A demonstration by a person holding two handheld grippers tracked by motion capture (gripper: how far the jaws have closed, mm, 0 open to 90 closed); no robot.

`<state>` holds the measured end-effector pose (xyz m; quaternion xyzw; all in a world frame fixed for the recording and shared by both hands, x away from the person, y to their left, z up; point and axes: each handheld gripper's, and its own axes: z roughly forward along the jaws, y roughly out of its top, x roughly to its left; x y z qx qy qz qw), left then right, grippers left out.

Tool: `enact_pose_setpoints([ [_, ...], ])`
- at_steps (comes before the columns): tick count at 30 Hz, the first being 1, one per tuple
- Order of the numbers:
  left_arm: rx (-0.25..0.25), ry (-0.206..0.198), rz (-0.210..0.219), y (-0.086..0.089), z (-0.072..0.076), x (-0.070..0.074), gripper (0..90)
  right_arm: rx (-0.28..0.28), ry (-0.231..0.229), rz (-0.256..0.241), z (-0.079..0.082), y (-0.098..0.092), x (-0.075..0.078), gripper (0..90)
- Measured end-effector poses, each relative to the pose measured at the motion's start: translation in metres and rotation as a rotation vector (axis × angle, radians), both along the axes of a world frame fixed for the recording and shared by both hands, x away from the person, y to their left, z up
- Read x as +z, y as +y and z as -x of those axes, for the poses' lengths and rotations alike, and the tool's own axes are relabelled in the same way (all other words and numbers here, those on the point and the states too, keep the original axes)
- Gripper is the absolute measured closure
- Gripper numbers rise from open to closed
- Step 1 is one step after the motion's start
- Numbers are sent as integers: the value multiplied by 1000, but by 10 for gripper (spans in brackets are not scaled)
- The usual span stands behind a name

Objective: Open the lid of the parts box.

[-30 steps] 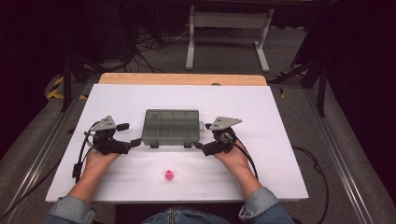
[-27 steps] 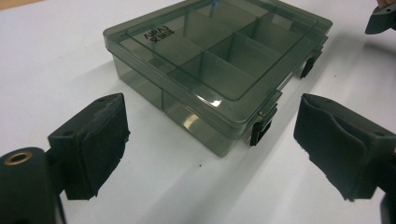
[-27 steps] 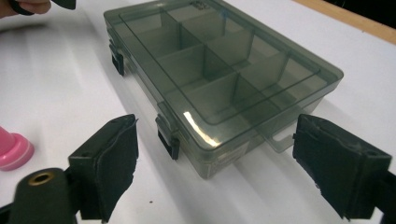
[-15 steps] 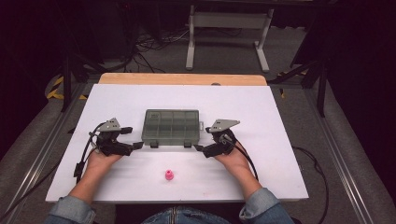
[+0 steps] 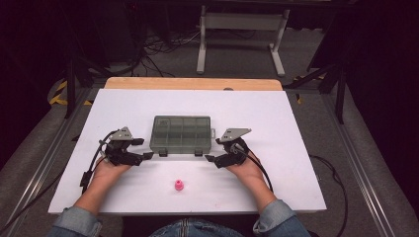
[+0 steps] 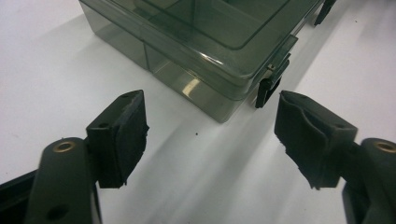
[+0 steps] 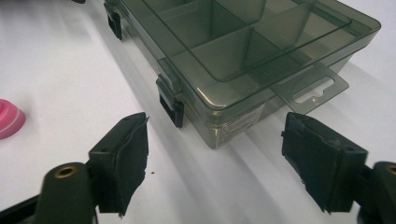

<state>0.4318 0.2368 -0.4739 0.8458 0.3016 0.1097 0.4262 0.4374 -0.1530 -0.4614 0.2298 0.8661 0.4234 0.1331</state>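
Nothing appears done: the closed smoky-grey clear plastic compartment box (image 5: 182, 134) lies latched just ahead of both the left hand-held gripper (image 5: 143, 157) and right hand-held gripper (image 5: 211, 160), jaws apart, empty, the small pink ring-shaped piece (image 5: 179, 185) untouched nearer the person.

You have a smoky grey-green translucent compartment box (image 5: 182, 134) with black latches (image 7: 170, 105), a pink cap (image 5: 179, 185), black gripper jaws, and a white table (image 5: 276, 123) edged in pale wood.
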Motion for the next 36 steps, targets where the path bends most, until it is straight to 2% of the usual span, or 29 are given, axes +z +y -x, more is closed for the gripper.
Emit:
enact_pose_setpoints([
  [4,1,-7,1,0,0,1,357,0,-12,2,1,0,0,303],
  [5,5,-13,-6,0,1,1,357,2,-17,1,1,0,0,343],
  [9,-10,-10,-3,0,1,1,475,3,-25,3,0,0,-1,485],
  [13,-28,-7,-14,-1,1,1,533,-2,-23,1,0,0,-2,566],
  [20,-41,-8,-19,-3,1,0,597,-8,-11,-2,-2,-1,-4,611],
  [27,-51,-26,-34,-5,3,1,659,-5,-10,-11,-2,-1,-4,649],
  [36,-49,-34,-32,-4,4,2,673,-5,-12,-13,-2,-2,-4,652],
])
